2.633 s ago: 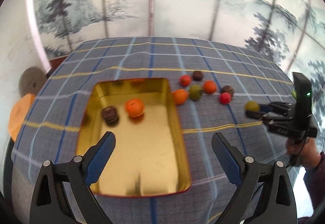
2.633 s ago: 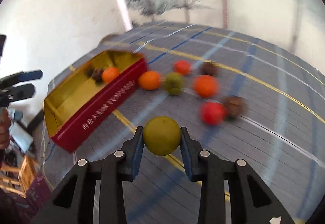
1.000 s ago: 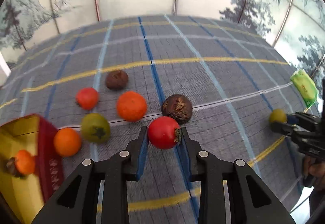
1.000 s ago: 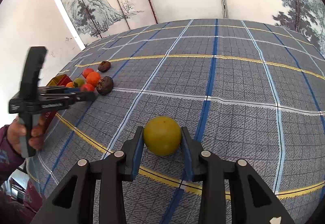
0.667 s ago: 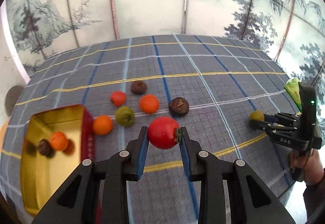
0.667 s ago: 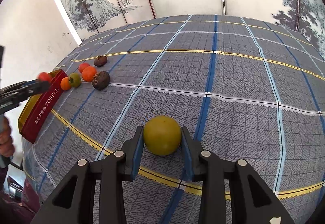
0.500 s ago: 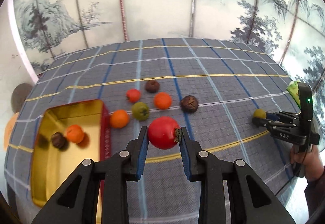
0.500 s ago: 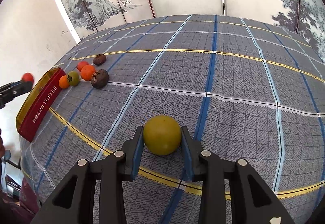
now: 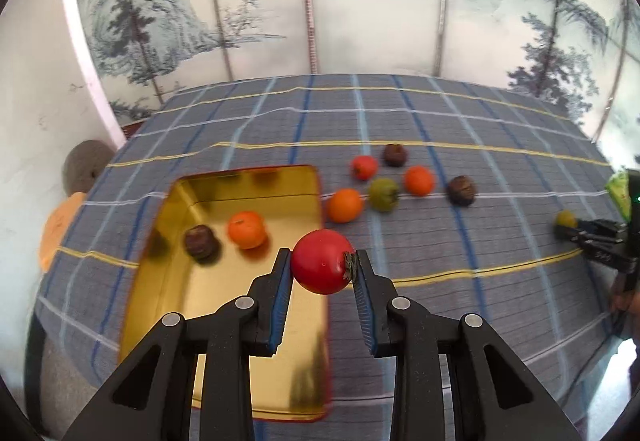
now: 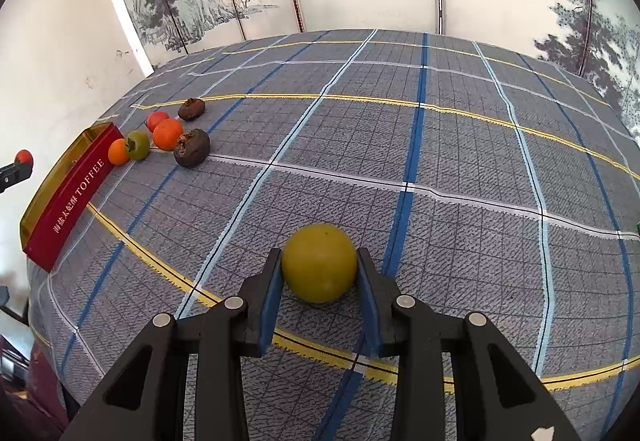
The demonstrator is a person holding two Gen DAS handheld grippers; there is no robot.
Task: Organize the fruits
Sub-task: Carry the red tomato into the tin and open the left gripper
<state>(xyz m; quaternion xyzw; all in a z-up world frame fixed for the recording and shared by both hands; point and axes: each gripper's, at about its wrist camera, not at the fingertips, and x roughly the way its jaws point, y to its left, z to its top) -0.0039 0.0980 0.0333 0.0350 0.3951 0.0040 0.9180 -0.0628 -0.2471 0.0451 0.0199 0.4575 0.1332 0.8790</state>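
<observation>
The left gripper [image 9: 322,267] clamps a red fruit [image 9: 321,261], its green calyx pointing toward three o'clock, above the gold tin's [image 9: 192,305] right edge. The tin's near end is hidden behind the fingers. The right gripper [image 10: 319,273] clamps a yellow-green fruit [image 10: 319,268] low over the plaid tablecloth [image 10: 460,145].

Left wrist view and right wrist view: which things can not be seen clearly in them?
- Inside of the tin, right wrist view: hidden by its red side wall.
- Tin's near corner, left wrist view: covered by the left gripper.
- Dark fruit in the tin, left wrist view: blurred, kind unclear.
</observation>
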